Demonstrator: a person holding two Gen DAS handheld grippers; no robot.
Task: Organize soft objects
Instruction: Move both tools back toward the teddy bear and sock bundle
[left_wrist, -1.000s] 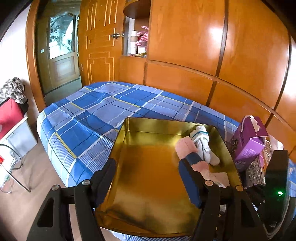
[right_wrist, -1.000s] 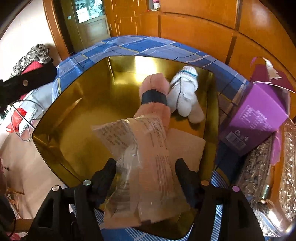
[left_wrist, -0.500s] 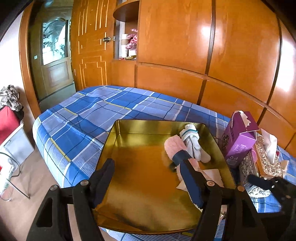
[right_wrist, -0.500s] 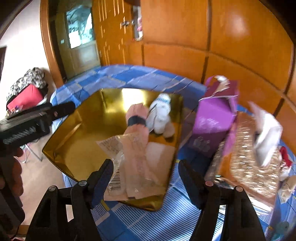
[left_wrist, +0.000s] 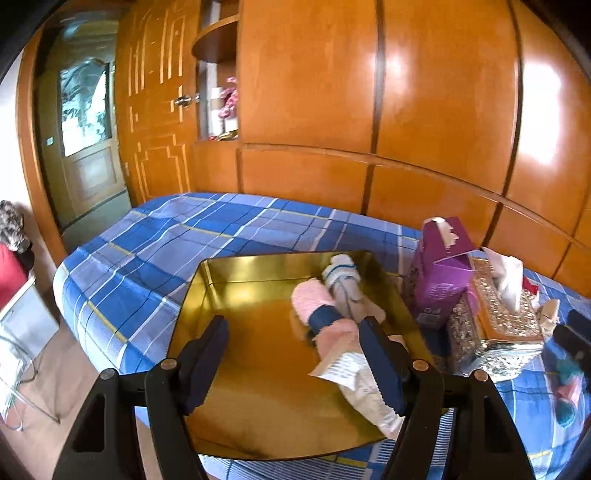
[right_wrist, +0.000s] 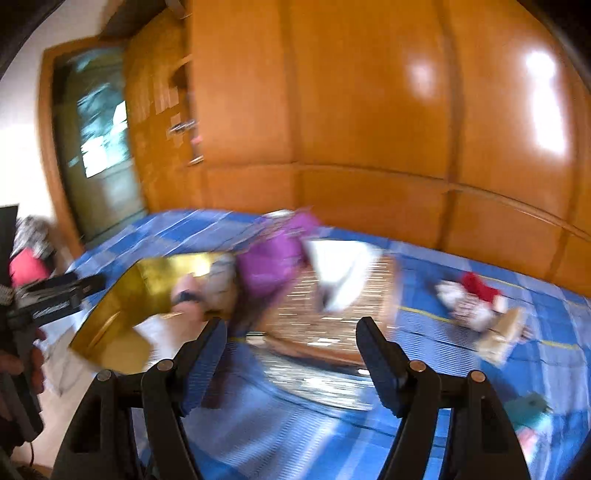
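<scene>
Holding my left gripper (left_wrist: 295, 354) over the near edge of the gold tray (left_wrist: 236, 280), I note its jaws stand wide apart with nothing between them. The tray sits on the blue plaid bedspread (left_wrist: 147, 251), its left half bare. In its right half lie three soft items: a pink fuzzy sock roll with a dark band (left_wrist: 319, 310), a white sock roll (left_wrist: 343, 277) touching it on the far right side, and a plastic-wrapped pink cloth packet (left_wrist: 364, 387) at the near right, running under my right-hand finger (left_wrist: 380, 365) and reaching the tray's near right rim. Right of the tray stands a purple carton (left_wrist: 439, 280), just beside a silver sequinned tissue box (left_wrist: 495, 325) with a white tissue standing out of its top. At the far right edge of this view part of my other tool shows, dark and partly cut off.

My right gripper (right_wrist: 291, 354) is likewise spread open and carries nothing. Its view is heavily blurred. At left I see the left tool in a hand, then the tray (right_wrist: 110, 332) with the sock rolls at its far corner, the carton (right_wrist: 273, 258) and the tissue box (right_wrist: 325, 310) directly beyond the fingers. Farther right on the bedspread (right_wrist: 546, 332), well apart from the tray, lies a small red-and-white soft toy (right_wrist: 472, 295) next to a tan object; details cannot be made out. A teal item (right_wrist: 528, 406) lies near the right finger's base.
</scene>
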